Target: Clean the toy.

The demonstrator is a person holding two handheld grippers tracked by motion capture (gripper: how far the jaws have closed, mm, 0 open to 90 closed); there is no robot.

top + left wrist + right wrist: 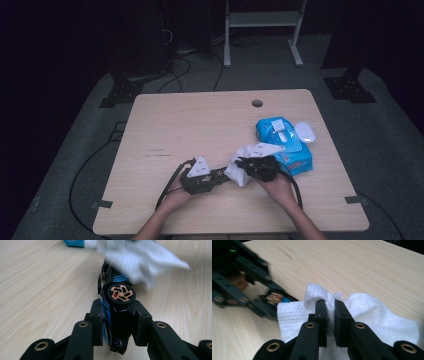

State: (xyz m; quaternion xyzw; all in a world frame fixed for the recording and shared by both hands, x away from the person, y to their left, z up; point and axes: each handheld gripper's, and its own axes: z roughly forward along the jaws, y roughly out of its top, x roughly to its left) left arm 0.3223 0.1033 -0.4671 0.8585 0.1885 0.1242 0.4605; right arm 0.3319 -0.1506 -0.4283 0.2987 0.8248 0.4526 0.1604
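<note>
My left gripper point(117, 322) is shut on a black and blue toy car point(116, 302), whose copper-spoked wheel point(121, 293) faces the camera. In the high view the left gripper point(216, 177) holds the car point(220, 174) low over the table's front middle. A white wipe point(367, 312) is pinched between the pads of my right gripper point(331, 312). Its cloth lies over the far end of the car point(277, 298). From above, the right gripper point(243, 162) and the wipe point(240, 165) meet the car from the right.
A blue pack of wipes point(284, 142) lies right of the hands, with a white oval lid point(305, 132) beside it. The table point(190, 125) has a round cable hole point(257, 103) near its far edge. A white frame stands on the floor beyond.
</note>
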